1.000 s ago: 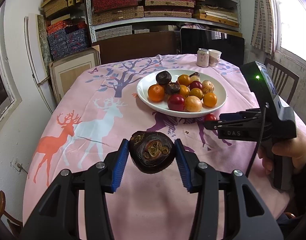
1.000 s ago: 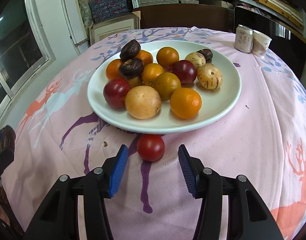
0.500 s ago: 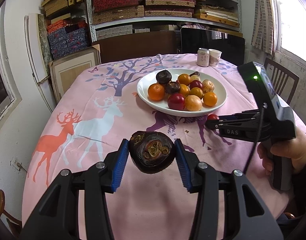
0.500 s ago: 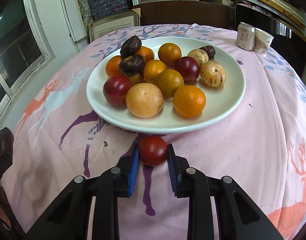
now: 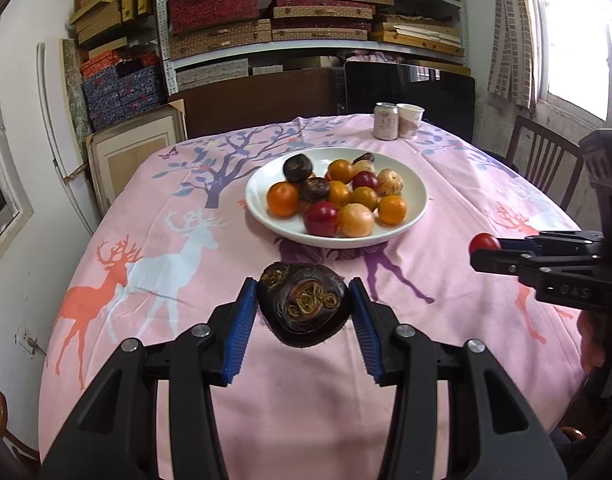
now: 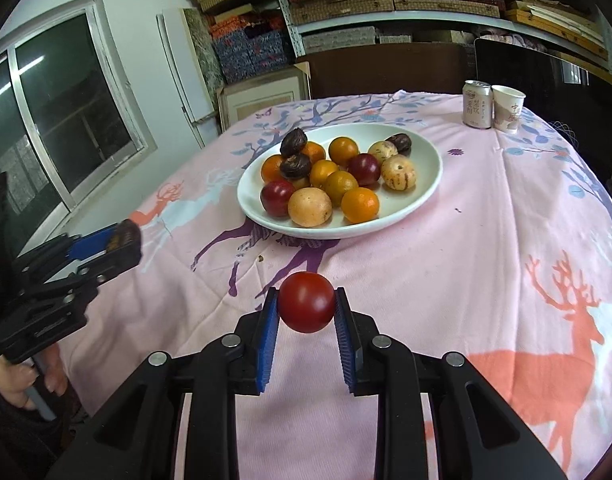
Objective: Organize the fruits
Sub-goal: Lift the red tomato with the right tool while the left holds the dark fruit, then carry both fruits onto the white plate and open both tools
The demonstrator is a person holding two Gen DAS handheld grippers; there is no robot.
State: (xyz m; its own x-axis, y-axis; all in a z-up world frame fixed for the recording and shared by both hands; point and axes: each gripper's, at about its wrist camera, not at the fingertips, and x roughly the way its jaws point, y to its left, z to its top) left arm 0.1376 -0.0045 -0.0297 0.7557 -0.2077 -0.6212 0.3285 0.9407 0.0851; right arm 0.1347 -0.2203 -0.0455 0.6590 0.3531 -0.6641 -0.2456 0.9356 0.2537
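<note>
My left gripper (image 5: 304, 308) is shut on a dark, wrinkled purple fruit (image 5: 304, 310) and holds it above the pink cloth, in front of the white plate (image 5: 415, 212). My right gripper (image 6: 306, 308) is shut on a small red tomato (image 6: 306, 308), lifted off the cloth nearer than the plate (image 6: 429, 184). In the left wrist view the tomato (image 5: 483, 243) shows at the tip of the right gripper (image 5: 479, 258), right of the plate. The plate holds several oranges, red plums, pale striped fruits and dark wrinkled fruits. The left gripper (image 6: 124, 246) shows at the left edge of the right wrist view.
A drink can (image 6: 477, 104) and a paper cup (image 6: 507, 109) stand at the table's far right. A wooden chair (image 5: 545, 160) stands to the right of the table. Shelves with stacked boxes (image 5: 306, 12) fill the wall behind. A window (image 6: 70, 112) is on the left.
My right gripper closed on the red tomato that lay on the cloth by the plate's rim, then lifted it and drew back from the plate. The left gripper kept still with its dark fruit.
</note>
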